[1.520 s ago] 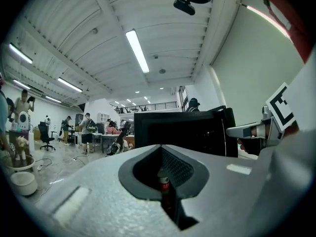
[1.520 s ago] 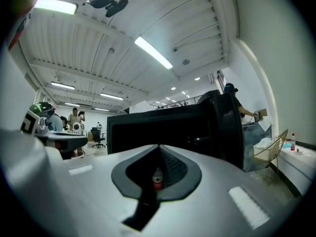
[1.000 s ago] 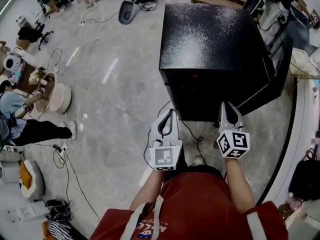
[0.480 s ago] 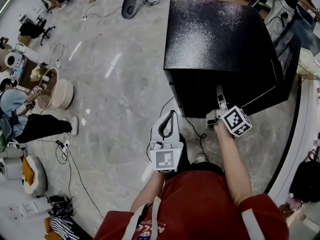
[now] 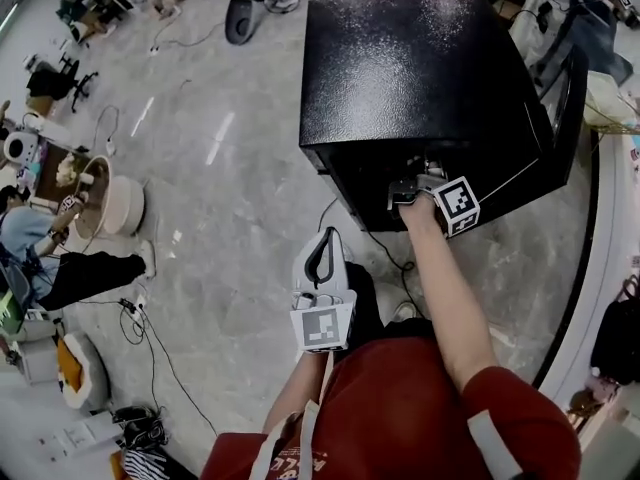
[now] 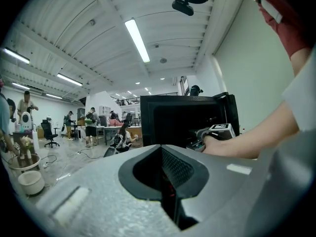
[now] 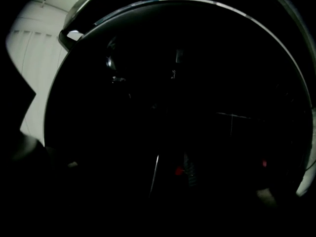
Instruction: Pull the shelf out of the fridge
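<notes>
Since the right gripper (image 5: 412, 190) is poking into the open front of the glossy black boxy fridge (image 5: 420, 68) with its jaws just swung wide and nothing visible between them, the shelf must be somewhere inside, too dark to pick out. Left gripper (image 5: 326, 240) hangs back over the grey floor (image 5: 230, 188), jaws clenched on nothing. My worry: grabbing blind, it could clamp the wrong bit or yank the shelf crooked and jam it.

Fridge (image 5: 400, 68) on floor (image 5: 230, 168), door (image 5: 565, 118) prob. at its R; bowl (image 5: 115, 203) far L.
</notes>
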### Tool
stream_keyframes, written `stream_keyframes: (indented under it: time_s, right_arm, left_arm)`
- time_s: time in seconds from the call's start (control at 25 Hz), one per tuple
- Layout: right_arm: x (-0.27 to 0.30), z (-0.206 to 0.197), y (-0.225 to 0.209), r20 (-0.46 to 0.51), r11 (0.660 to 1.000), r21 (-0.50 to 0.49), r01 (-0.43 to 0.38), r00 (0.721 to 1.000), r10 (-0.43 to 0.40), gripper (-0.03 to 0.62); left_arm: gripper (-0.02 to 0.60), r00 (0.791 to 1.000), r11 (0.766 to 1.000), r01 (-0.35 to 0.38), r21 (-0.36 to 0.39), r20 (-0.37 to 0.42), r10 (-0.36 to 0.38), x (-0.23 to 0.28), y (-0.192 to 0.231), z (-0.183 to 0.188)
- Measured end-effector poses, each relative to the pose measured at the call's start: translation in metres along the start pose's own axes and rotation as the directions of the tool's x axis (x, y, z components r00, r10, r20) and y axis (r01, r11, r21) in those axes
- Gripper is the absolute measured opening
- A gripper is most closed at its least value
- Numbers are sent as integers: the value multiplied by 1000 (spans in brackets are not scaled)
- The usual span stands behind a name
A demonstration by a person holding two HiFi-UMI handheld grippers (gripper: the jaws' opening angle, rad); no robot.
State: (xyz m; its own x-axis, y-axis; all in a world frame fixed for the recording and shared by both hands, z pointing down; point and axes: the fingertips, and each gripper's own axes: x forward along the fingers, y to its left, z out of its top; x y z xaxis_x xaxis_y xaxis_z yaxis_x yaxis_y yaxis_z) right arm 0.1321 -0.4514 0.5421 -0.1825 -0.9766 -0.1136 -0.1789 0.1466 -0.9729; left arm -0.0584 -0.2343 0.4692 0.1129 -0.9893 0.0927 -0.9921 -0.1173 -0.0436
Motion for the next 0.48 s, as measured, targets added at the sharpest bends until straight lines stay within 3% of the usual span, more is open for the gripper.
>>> stream_keyframes:
  time_s: [0.48]
  right_arm:
    - [45, -1, -10, 39, 997, 75, 19, 999, -22, 238]
  left_arm:
    - [5, 1000, 1000, 12, 19, -21, -11, 4, -6, 0]
